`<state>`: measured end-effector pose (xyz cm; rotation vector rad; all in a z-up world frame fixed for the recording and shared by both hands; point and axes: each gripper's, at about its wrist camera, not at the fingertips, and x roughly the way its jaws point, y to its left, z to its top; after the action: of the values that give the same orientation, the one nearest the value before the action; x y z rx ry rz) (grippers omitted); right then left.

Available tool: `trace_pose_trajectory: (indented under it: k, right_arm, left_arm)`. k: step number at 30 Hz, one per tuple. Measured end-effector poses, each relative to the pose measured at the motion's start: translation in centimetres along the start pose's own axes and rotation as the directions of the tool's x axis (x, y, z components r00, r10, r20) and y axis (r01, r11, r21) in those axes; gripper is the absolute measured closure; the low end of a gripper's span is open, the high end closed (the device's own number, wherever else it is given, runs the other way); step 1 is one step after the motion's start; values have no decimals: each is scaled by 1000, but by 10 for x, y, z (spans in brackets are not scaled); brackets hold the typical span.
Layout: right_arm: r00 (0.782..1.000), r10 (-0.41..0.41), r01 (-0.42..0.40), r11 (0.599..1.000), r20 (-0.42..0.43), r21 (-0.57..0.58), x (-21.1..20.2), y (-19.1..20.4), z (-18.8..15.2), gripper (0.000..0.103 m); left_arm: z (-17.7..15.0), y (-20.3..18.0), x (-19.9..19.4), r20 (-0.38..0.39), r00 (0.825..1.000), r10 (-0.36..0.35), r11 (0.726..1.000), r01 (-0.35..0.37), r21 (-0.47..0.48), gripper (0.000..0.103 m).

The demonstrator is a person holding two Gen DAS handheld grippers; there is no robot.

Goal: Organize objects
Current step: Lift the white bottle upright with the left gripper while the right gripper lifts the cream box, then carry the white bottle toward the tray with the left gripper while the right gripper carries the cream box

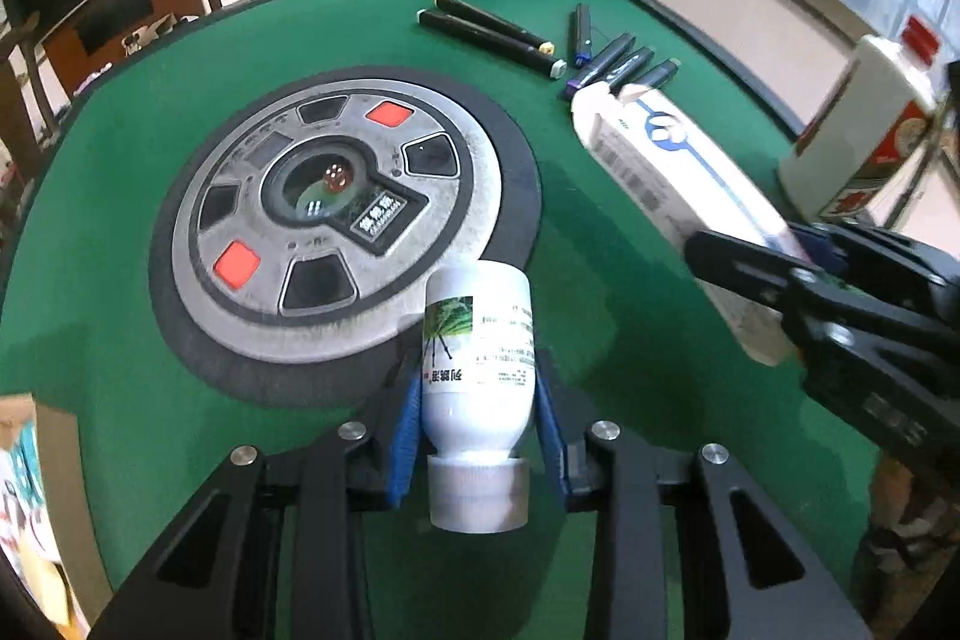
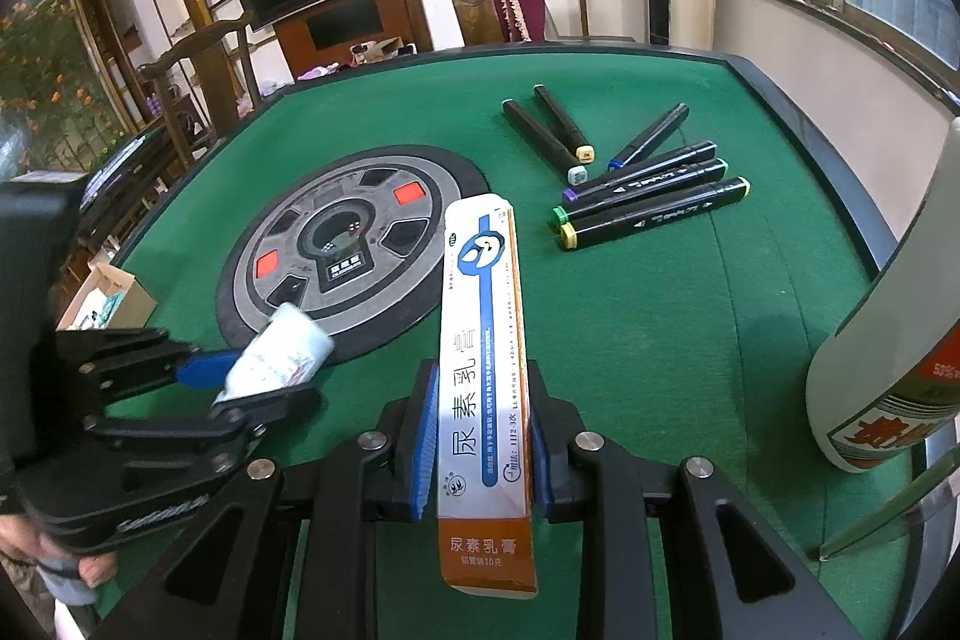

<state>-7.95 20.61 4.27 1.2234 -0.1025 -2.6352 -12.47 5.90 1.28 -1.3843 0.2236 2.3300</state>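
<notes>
As I read both wrist views, nearest item first:

Left jaws: my left gripper (image 1: 477, 436) is clamped on the white bottle (image 1: 478, 376), blue pads on both flanks of its body, cap toward the camera, base pointing away over the green surface (image 1: 120, 370); bottle blurred in the right wrist view.

Right jaws: my right gripper (image 2: 480, 451) is closed on the cream box (image 2: 483, 370), pads against its long sides near the orange end.

Box axis: long axis runs straight out along the fingers, far end reaching toward the markers (image 2: 651, 187).

Deciding relation: the markers lie beyond the box tip and to its right, most of them side by side; I judge the right hand the nearer to that group, the left nearer the round centre console (image 1: 336, 214).

Large white bottle: stands at the right edge (image 2: 888, 370), beside the right hand.

View difference: the right wrist view shows the box's printed face and marker cap colours; the left shows the bottle label and the console's dice window up close.
</notes>
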Motion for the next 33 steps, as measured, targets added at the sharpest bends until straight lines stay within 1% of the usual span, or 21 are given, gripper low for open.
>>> trace_pose_trajectory:
  k: [5,8,13,18,24,30,33]
  right_arm:
    - [1000,23,-23,1000,-1,-16,1,7,-2,77]
    - [999,43,-43,999,7,-16,0,9,-2,77]
    - [999,44,-43,998,29,-48,-2,22,-6,77]
    - [998,59,-57,993,15,-102,1,41,-12,77]
    - [998,68,-68,988,-6,-140,8,53,-20,77]
    - [997,76,-76,985,-6,-155,6,58,-22,76]
    - [997,81,-80,984,-1,-159,4,59,-23,76]
  left_arm:
    - [-18,3,-18,28,999,-28,998,30,-57,70]
    - [-31,7,-32,39,999,-28,995,32,-93,70]
    - [-59,17,-57,82,996,-31,988,43,-149,70]
    - [-82,31,-78,104,994,9,982,10,-188,70]
    - [-103,49,-102,143,988,64,970,-28,-241,70]
    - [-116,65,-115,154,984,88,955,-39,-293,70]
    - [-117,69,-117,155,983,99,949,-47,-311,70]
